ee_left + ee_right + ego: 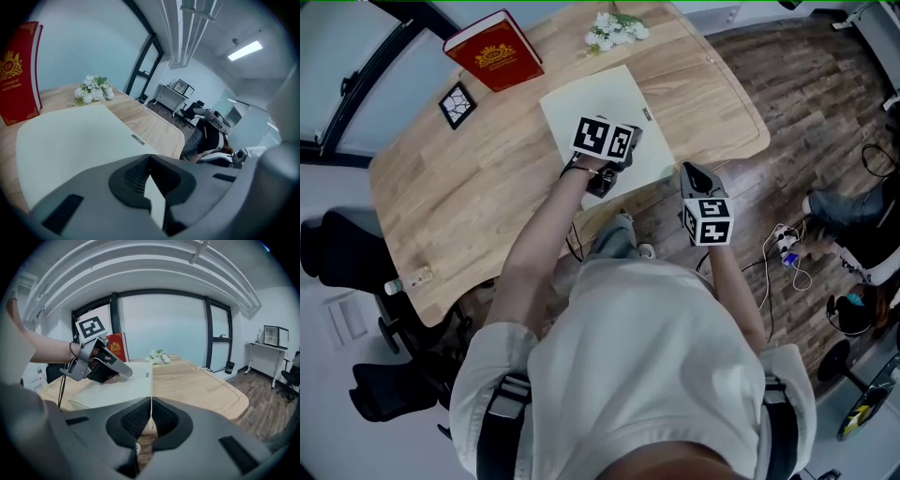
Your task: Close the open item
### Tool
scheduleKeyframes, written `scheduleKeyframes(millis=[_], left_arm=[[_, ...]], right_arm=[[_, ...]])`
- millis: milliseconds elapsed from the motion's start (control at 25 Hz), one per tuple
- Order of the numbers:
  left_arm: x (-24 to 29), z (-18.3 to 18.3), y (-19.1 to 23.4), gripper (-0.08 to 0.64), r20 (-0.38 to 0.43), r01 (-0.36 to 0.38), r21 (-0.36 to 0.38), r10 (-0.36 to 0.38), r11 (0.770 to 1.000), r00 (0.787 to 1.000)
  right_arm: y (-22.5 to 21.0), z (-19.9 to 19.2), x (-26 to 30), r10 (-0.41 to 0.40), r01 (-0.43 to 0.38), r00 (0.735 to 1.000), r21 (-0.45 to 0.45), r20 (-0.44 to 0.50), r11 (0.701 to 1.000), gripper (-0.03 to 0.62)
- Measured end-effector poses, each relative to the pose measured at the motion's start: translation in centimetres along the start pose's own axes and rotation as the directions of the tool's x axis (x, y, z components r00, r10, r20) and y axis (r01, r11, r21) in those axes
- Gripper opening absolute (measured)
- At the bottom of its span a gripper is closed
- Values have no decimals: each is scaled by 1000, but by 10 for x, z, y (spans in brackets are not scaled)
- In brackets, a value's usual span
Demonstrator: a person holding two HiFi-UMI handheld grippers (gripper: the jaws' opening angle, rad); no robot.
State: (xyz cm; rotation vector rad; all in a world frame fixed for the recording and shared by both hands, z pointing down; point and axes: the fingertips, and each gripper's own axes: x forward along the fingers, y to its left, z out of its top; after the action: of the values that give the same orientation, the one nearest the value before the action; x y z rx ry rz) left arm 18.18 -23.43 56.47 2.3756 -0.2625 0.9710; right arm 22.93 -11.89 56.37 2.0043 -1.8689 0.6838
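A cream laptop lies on the wooden table with its lid down flat; it also shows in the left gripper view and the right gripper view. My left gripper hovers over the laptop's near part with its jaws shut and nothing held; from the side its tip sits just above the lid. In the head view its marker cube hides the jaws. My right gripper hangs off the table's near edge, right of the laptop, shut and empty.
A red book and white flowers lie at the table's far side. A black-and-white square sits left of the laptop. A black chair stands at the left. Cables and a person's legs are at the right.
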Motion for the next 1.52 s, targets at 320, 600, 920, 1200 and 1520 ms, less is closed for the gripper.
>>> scheduleKeyframes(millis=[320, 600, 920, 1200, 1520], left_arm=[[-25, -21, -15, 20, 69, -34, 4, 34, 999, 997], [-43, -40, -35, 20, 135, -57, -22, 60, 998, 989], [-62, -67, -60, 20, 211, -87, -64, 98, 994, 972], [-85, -89, -76, 20, 294, -103, -149, 144, 983, 945], [-119, -111, -85, 20, 383, -123, -257, 218, 958, 898]], right_arm=[[18, 8, -12, 50, -49, 998, -33, 34, 998, 20], [28, 11, -29, 86, -83, 995, -54, 60, 995, 20], [40, 7, -49, 133, -129, 989, -64, 68, 990, 20], [50, 12, -73, 185, -181, 978, -46, 95, 982, 20], [68, 13, -101, 252, -250, 961, -31, 113, 968, 20]])
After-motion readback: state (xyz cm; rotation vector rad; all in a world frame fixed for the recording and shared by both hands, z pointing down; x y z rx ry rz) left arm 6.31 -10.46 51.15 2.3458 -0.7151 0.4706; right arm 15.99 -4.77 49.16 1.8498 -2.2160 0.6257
